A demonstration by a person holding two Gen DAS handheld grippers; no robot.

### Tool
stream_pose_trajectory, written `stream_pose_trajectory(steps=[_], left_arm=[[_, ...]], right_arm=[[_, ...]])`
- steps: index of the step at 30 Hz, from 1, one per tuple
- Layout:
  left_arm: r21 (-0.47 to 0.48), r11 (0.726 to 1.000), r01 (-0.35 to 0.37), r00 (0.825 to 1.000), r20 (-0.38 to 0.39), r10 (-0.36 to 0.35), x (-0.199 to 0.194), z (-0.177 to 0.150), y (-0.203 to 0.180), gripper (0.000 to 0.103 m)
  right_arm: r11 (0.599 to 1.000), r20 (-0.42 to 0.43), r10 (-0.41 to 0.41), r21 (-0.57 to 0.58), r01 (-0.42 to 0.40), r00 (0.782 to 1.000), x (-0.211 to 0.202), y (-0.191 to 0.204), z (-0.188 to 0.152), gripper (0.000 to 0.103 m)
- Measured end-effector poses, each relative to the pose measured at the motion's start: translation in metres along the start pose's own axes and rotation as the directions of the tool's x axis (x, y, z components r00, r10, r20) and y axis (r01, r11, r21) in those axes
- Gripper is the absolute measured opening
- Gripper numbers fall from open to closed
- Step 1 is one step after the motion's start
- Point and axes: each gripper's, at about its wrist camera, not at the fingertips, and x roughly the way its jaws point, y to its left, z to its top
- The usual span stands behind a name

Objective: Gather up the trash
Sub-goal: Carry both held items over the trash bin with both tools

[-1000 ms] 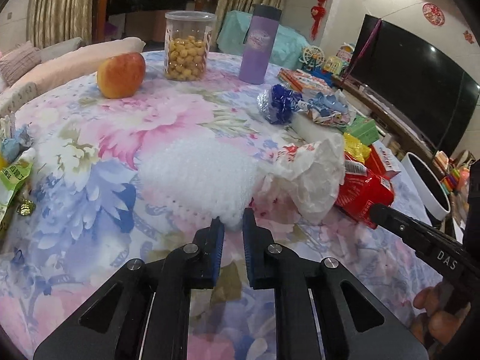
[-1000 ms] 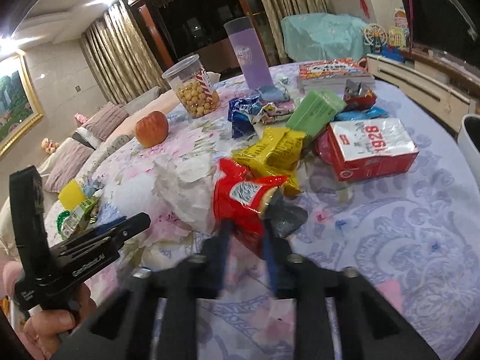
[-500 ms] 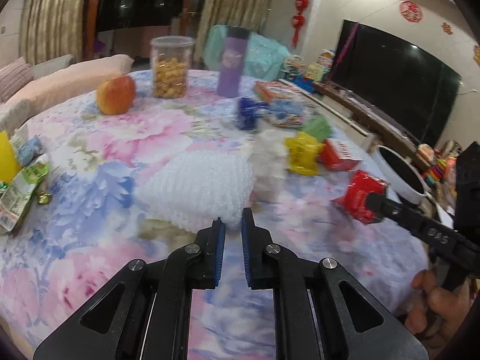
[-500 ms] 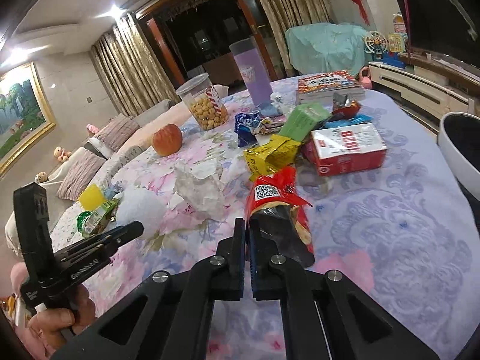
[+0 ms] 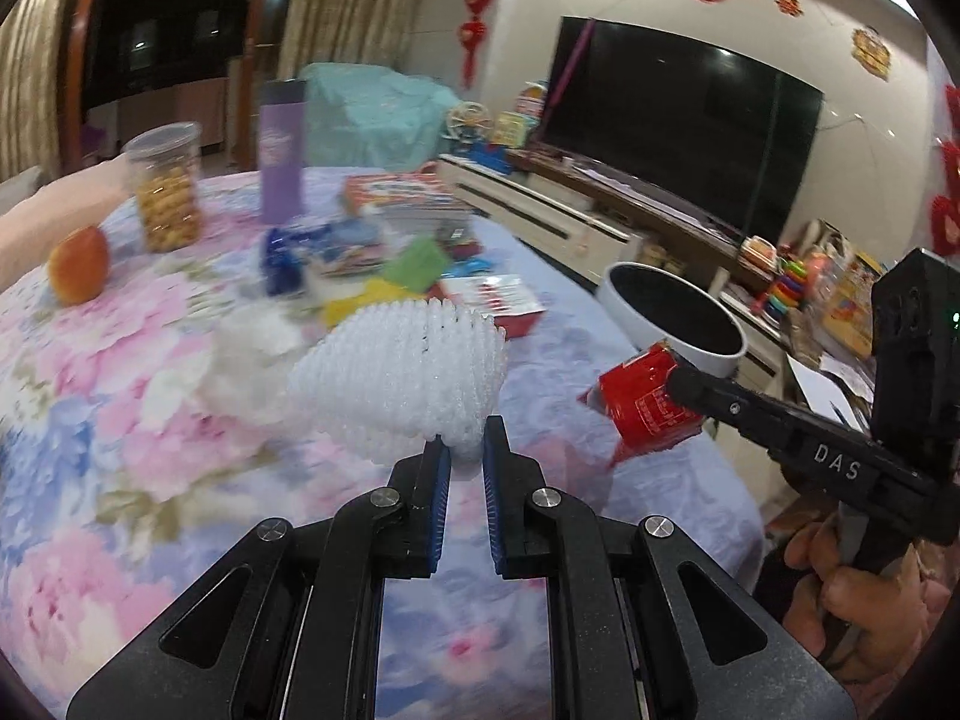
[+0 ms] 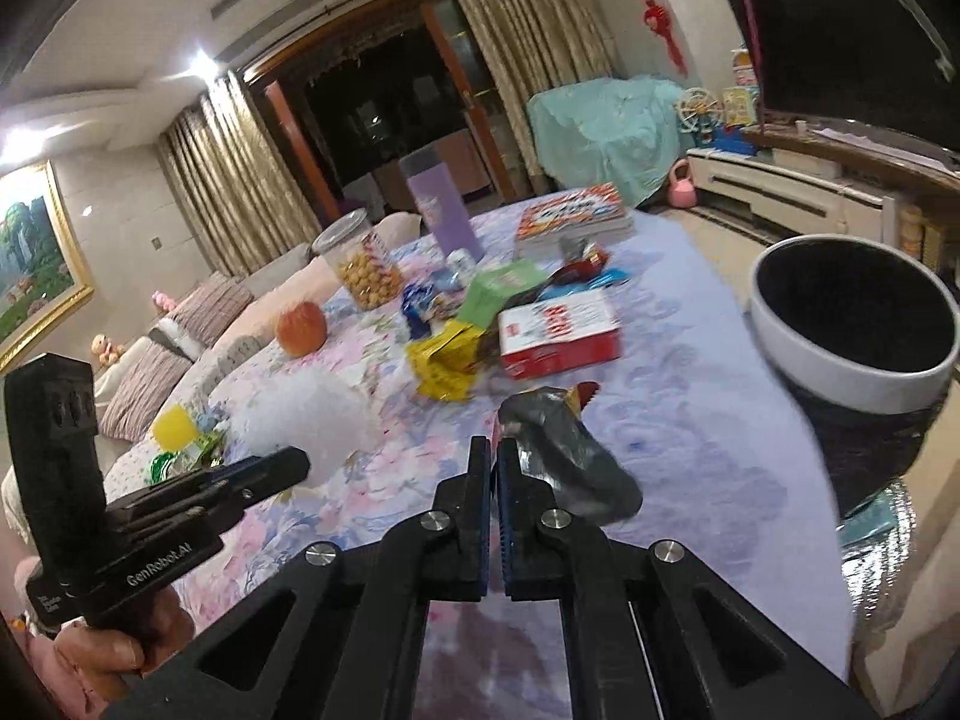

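Floral tablecloth (image 5: 150,372) fills the view, while beside the white bin (image 5: 672,324) the left gripper (image 5: 461,450) pinches foam netting (image 5: 402,378) and the right gripper (image 6: 493,456) clamps a red wrapper (image 5: 645,405).

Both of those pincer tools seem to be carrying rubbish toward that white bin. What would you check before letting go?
1. Left gripper jaws pinch the white foam fruit net: ok.
2. Right gripper jaws closed on the red crumpled snack wrapper: ok.
3. White round bin, mouth open and unobstructed: ok.
4. Wrapper above the bin opening: not ok, it is short of the rim.
5. Net above the bin opening: not ok.
6. Room left inside the bin: cannot tell, too dark.
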Motion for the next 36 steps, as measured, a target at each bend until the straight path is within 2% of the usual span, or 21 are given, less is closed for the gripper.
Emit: stream_pose_trajectory(steps=[7,21,29,36], left_arm=[[0.045,0.998,0.044,0.999,-0.020,-0.043,0.020,0.011,-0.031,0.010],[0.101,0.990,0.102,0.994,-0.059,-0.097,0.060,0.034,-0.068,0.010],[0.157,0.970,0.187,0.980,-0.098,-0.173,0.094,0.054,-0.109,0.010],[0.179,0.947,0.265,0.959,-0.153,-0.239,0.131,0.082,-0.141,0.010]], right_arm=[[0.998,0.050,-0.034,0.045,0.032,0.998,-0.022,-0.031,0.009,0.000],[0.992,0.087,-0.076,0.103,0.067,0.993,-0.032,-0.075,0.027,0.000],[0.985,0.107,-0.132,0.127,0.118,0.986,-0.039,-0.109,0.050,0.000],[0.972,0.103,-0.185,0.168,0.166,0.977,-0.038,-0.147,0.068,0.000]])
